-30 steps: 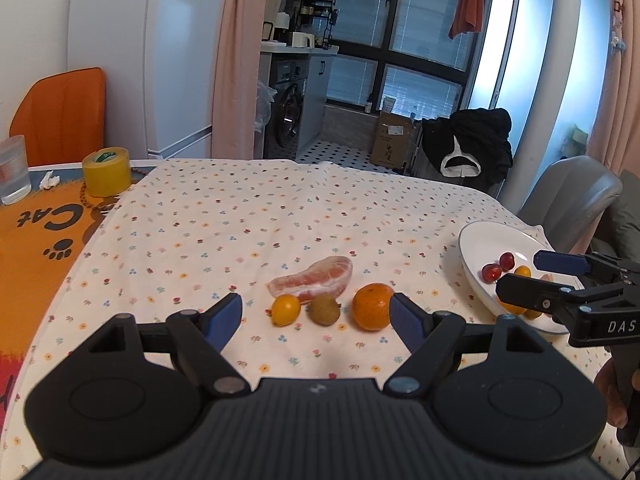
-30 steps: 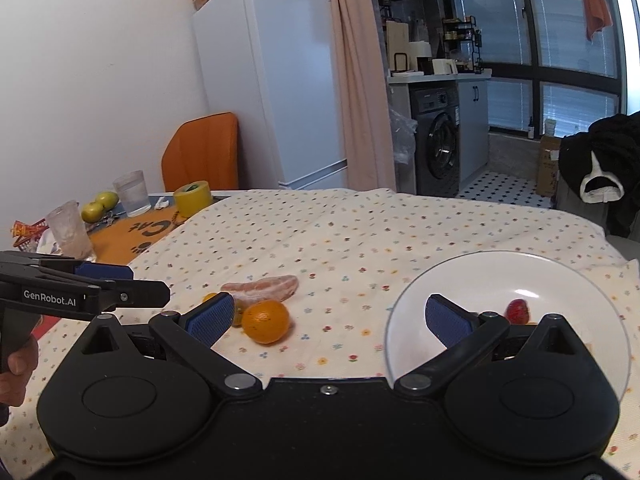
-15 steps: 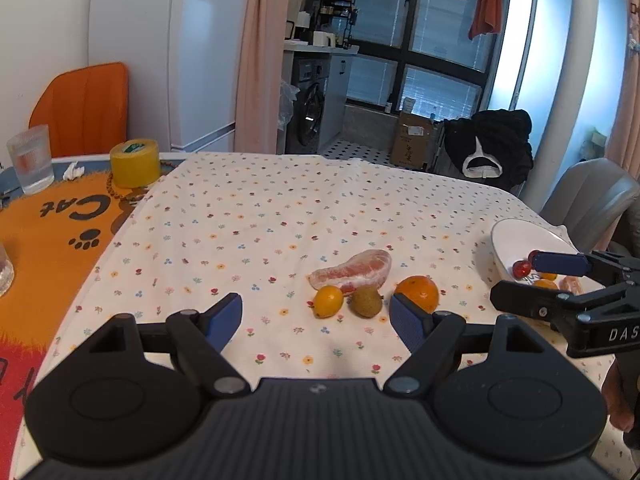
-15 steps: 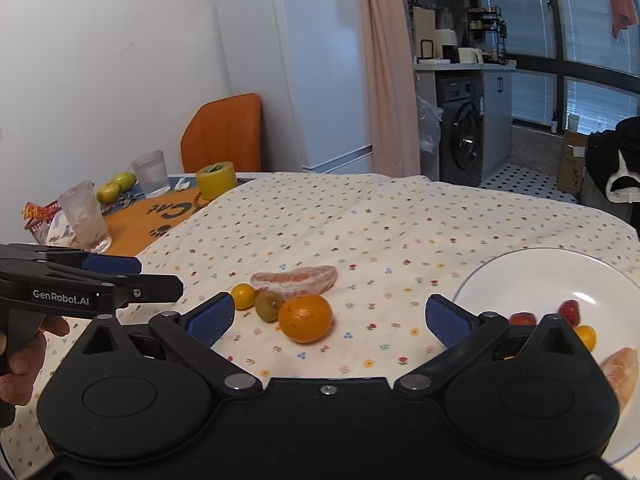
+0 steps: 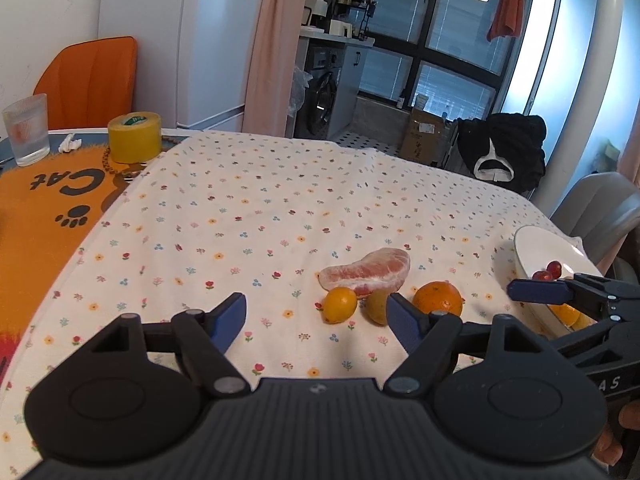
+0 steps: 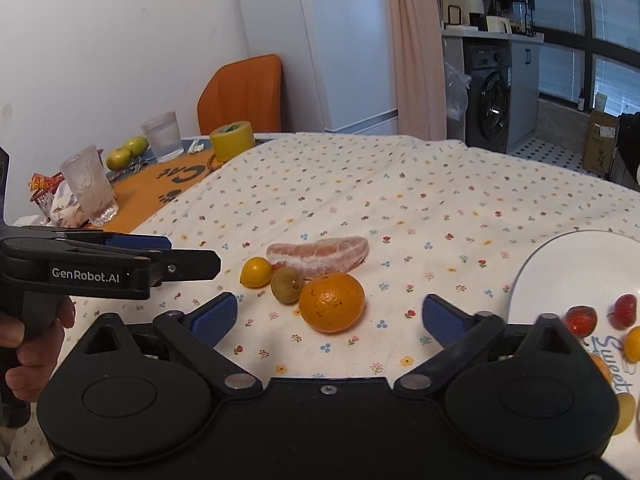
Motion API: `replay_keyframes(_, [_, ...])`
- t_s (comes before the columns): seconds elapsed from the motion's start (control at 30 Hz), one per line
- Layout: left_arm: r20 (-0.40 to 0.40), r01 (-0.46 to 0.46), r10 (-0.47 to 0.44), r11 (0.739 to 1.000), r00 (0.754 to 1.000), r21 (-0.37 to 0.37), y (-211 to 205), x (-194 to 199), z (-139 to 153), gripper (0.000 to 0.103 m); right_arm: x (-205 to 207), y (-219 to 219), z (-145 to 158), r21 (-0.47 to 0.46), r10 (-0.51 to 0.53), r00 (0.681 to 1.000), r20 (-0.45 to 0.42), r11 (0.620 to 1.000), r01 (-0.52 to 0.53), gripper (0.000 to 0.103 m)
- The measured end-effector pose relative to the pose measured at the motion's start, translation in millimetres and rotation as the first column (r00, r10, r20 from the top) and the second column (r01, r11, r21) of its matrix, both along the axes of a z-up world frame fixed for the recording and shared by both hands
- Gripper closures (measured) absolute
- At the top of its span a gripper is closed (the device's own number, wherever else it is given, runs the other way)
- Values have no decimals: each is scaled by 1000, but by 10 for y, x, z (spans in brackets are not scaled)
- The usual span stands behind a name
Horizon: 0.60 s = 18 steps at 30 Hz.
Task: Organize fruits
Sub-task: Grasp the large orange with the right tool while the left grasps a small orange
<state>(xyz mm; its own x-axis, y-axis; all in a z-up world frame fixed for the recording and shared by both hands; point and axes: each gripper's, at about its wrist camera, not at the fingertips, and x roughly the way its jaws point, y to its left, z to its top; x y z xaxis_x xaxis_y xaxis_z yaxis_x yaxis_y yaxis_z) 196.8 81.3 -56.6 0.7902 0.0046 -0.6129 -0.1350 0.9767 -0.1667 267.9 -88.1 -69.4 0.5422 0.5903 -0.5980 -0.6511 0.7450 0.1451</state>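
At the far left, well away from the fruit, stood the ribbed glass [image 6: 89,186] and the yellow tape roll [image 6: 232,140] on the orange cat mat [image 5: 44,208]; we had no reason to go that way. Our left gripper [image 5: 316,316] hung over the flowered tablecloth [image 5: 248,216], its tongs apart and holding nothing, just short of the row of loose fruit.

That row ran small yellow fruit [image 6: 256,272], then greenish-brown fruit [image 6: 287,284] touching it or nearly so, then the orange [image 6: 332,302], with the peeled pomelo segment [image 6: 318,255] lying just behind all three. Our right gripper [image 6: 330,318] was also spread wide and empty, and the orange sat between its pads, a little ahead of them.

We judged the step in hand to be picking up the orange. To do it well we would have brought the pads level with its widest part and closed gently, since a round fruit rolls; the left pad had to slip between the orange and its greenish-brown neighbour without knocking that one.

To the right, bare cloth lay between the orange and the white plate [image 6: 568,264], which already held red and yellow fruit, so the carry looked open. The plate sat near the table's right edge, and its raised rim needed clearing.
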Motion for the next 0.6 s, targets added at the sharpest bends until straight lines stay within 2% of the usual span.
replay_keyframes(0.13, [-8,14,-14,1000,1000,0,-35,74,-55,33,76,42,-60,-10,2,1000,-24,1000,-3,22])
replay_keyframes(0.33, [-32,33,-33,999,999,12,-110,203,-142,48,161,102,-135,-24,6,999,-46,1000,-7,39])
replay_keyframes(0.43, [-39,34,-33,999,999,15,-126,255,-176,52,183,123,-168,-35,4,999,-46,999,-6,42])
replay_keyframes(0.6, [-51,42,-40,999,998,27,-160,333,-235,63,215,142,-211,-38,8,998,-55,999,-10,54])
